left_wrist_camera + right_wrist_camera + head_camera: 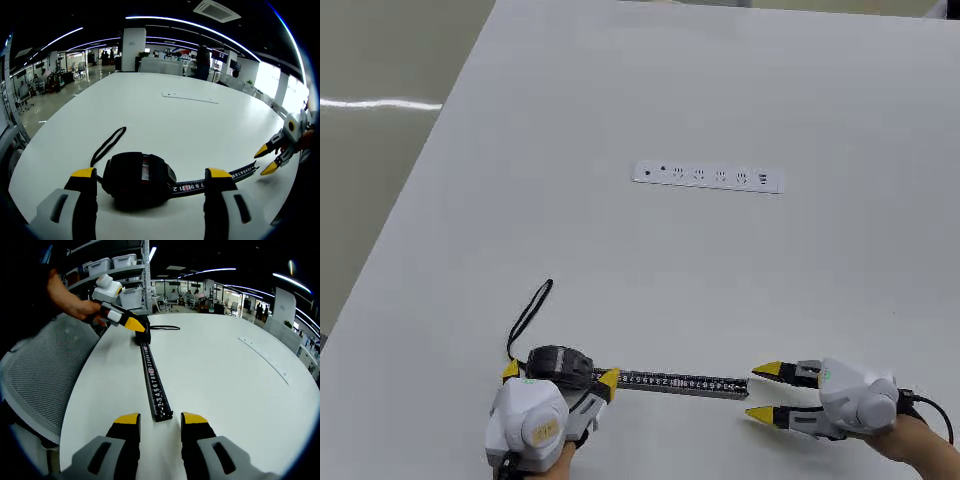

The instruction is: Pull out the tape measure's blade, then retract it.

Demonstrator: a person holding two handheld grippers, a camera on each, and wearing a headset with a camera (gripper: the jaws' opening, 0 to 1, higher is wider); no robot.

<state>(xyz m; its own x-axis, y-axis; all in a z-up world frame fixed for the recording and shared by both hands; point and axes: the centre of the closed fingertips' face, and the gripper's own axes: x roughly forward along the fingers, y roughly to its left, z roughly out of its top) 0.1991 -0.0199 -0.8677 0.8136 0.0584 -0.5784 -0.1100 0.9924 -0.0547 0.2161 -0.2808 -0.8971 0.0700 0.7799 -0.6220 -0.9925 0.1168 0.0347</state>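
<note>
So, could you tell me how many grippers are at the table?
2. The left gripper, at the table's near edge, is open around the tape measure case; the right gripper, beside it, is open at the blade tip.

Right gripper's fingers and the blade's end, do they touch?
Apart. In the right gripper view the blade end lies between the open fingers of the right gripper, with table on each side.

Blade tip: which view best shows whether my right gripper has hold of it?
Right gripper view: the blade tip lies flat between the right gripper's open jaws, with gaps on both sides. Head view shows the tip from above, close to that gripper; left gripper view shows it small and distant.
</note>
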